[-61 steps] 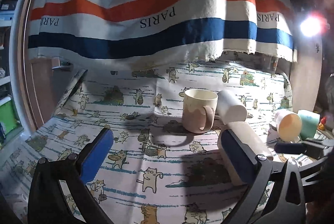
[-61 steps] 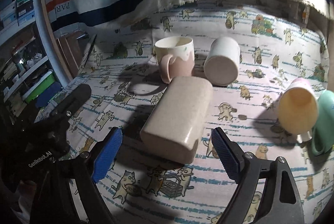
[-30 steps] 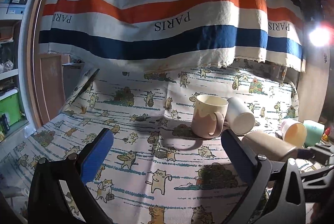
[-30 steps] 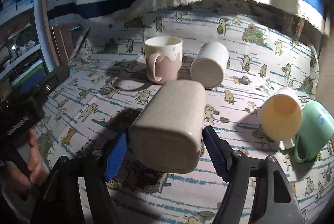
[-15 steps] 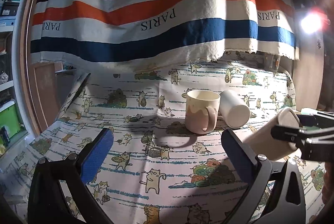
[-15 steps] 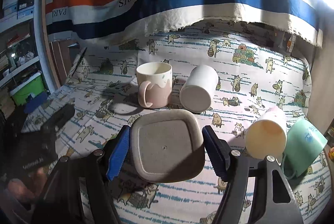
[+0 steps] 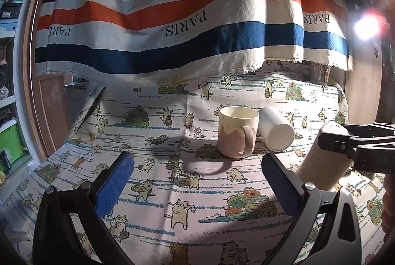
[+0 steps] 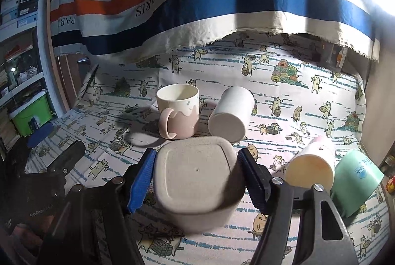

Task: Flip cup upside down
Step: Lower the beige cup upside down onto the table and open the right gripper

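The beige cup (image 8: 197, 173), lying on the table (image 8: 284, 139) two seconds ago, is now riding base-up above it, clamped in the right tongs (image 8: 197, 176), nearly flipped, while the left tongs (image 7: 197, 181) are hanging apart, empty.

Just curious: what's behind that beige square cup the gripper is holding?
Behind the beige square cup stand a pink mug, upright, and a white cup on its side. The cloth directly beneath is hidden.

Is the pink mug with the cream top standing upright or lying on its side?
Upright. The pink ceramic mug with cream drip glaze stands on the cat-print cloth, open rim up, handle vertical.
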Demonstrator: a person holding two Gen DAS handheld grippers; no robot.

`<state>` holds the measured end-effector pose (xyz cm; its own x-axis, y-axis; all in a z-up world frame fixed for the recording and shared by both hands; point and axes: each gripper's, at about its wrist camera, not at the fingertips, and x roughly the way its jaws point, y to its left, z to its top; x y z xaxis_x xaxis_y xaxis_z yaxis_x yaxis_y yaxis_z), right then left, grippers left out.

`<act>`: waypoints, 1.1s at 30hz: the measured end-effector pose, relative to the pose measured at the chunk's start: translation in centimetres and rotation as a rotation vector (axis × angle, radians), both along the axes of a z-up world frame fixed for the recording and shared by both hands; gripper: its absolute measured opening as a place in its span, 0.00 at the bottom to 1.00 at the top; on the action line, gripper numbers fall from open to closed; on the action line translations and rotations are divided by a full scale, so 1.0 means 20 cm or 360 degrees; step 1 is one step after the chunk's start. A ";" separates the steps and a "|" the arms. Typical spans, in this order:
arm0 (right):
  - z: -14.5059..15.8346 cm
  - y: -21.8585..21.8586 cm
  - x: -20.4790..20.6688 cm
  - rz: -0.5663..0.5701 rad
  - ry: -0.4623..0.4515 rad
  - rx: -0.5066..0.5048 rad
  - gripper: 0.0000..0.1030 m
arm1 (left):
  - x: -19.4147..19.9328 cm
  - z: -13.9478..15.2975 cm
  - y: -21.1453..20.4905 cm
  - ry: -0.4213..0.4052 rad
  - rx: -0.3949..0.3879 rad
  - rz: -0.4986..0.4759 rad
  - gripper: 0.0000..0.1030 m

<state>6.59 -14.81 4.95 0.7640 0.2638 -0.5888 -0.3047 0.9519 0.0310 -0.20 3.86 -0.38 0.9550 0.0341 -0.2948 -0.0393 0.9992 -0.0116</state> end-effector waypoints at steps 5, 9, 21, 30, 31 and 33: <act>-0.02 0.00 0.01 -0.0017 -0.0025 0.0000 0.66 | 0.00 0.00 0.00 0.0000 0.0000 0.0000 1.00; -0.02 -0.01 0.01 -0.0023 -0.0026 0.0002 0.70 | 0.00 0.00 0.00 0.0000 0.0000 0.0000 1.00; 0.03 -0.08 -0.06 -0.0055 -0.0115 0.0010 0.83 | 0.00 0.00 0.00 -0.0003 -0.0003 -0.0010 1.00; 0.02 -0.22 -0.16 -0.0193 -0.0297 0.0008 0.94 | -0.01 0.00 -0.01 -0.0011 0.0004 -0.0042 1.00; 0.02 -0.23 -0.17 -0.0192 -0.0310 0.0027 0.99 | -0.01 0.00 -0.01 -0.0011 0.0004 -0.0044 1.00; 0.01 -0.27 -0.19 -0.0177 -0.0336 0.0069 1.00 | -0.01 0.00 -0.01 -0.0009 0.0005 -0.0048 1.00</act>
<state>2.73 -20.13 5.13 0.8946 0.1928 -0.4030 -0.2023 0.9791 0.0192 -0.33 3.57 -0.31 0.9571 0.0060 -0.2895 -0.0089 0.9999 -0.0087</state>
